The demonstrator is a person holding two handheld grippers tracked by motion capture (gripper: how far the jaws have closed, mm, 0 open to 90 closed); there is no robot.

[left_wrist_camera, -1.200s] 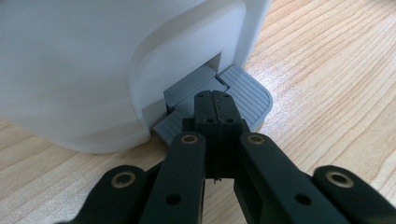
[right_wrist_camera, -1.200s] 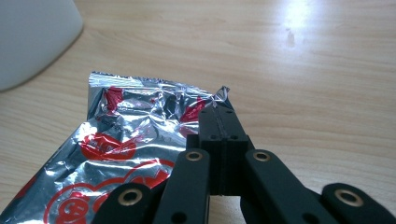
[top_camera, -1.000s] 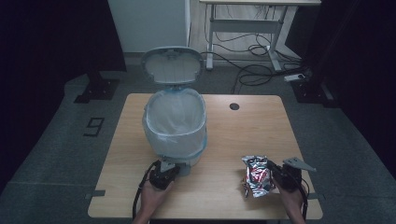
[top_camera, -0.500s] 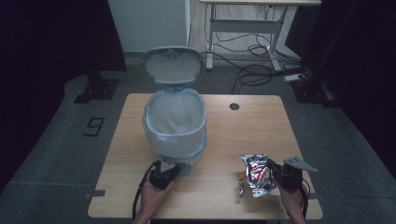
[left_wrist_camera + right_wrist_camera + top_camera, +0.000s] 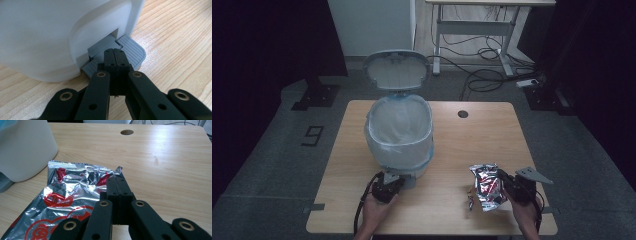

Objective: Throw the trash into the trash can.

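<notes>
left gripper view: left gripper jaws closed, empty, tips on bin pedal. right gripper jaws clamped on foil bag edge; bin lid open.

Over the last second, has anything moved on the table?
Barely. The foil snack bag has shifted slightly nearer the person, with the right gripper shut on its edge. The left gripper stays shut, pressing the pedal of the bin, whose lid stays up.
</notes>
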